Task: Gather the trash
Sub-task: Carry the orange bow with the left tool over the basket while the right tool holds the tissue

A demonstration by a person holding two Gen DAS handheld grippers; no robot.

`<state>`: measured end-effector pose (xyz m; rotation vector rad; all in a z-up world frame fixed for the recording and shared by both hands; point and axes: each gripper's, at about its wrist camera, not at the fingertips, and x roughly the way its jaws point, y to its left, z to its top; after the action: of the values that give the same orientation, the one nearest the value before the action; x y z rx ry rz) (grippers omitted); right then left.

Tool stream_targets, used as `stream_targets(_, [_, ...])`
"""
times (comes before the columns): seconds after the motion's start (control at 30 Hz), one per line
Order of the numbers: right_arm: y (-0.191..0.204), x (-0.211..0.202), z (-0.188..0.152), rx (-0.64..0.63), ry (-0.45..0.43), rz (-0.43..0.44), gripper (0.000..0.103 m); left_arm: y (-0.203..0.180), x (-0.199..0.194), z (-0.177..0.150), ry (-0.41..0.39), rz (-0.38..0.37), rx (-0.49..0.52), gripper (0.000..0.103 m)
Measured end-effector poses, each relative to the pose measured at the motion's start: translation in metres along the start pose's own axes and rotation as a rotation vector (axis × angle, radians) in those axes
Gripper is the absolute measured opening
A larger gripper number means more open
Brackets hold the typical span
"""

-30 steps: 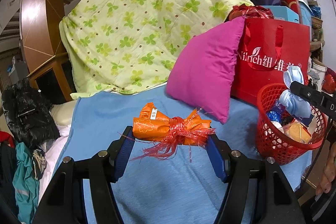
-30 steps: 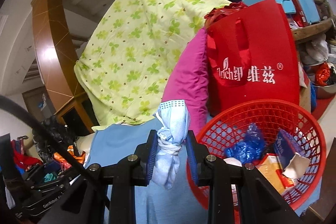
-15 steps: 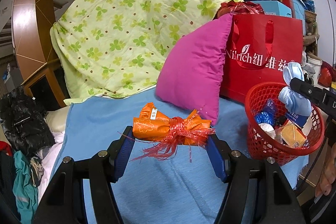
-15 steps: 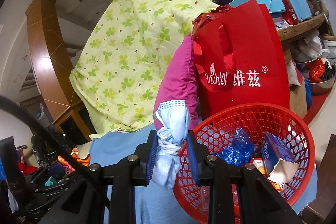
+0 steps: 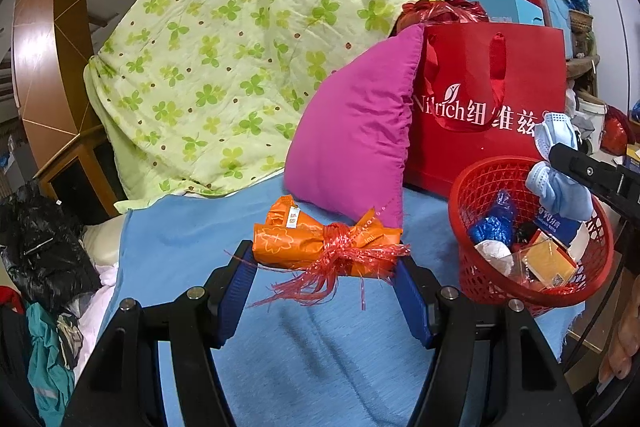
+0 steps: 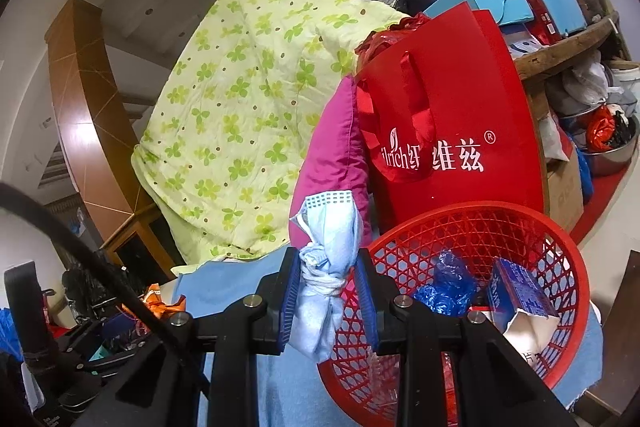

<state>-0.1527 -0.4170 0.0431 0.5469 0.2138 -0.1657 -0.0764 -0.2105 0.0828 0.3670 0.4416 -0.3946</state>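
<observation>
blue blanket (image 5: 312, 359), red basket (image 5: 480, 279), pink pillow (image 5: 356, 147)

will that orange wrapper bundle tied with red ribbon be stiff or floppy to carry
Probably floppy: the orange bundle looks like crumpled film cinched mid-length by frayed ribbon. Likely light, as it spans the left hand-held gripper without sagging. The loose strands may snag.

Your left wrist camera looks forward and slightly down along its hand-held gripper (image 5: 326, 279), close over the blue bedspread (image 5: 304, 359), facing the green clover quilt (image 5: 240, 67). Your right wrist camera sits further right and nearer level, right up against the red basket (image 6: 560, 251). Both views share the quilt, the pink pillow (image 5: 360, 131), the red gift bag (image 5: 492, 107) and the basket; the left view also catches your right hand-held gripper (image 5: 560, 171) at its right edge.
</observation>
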Motion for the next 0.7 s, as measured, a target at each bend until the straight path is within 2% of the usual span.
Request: stream_targets(0.7, [-0.015,-0.012,0.004,0.048,-0.022,-0.014,0.03,-0.029,0.002,0.012,-0.021,-0.034,0.047,0.068])
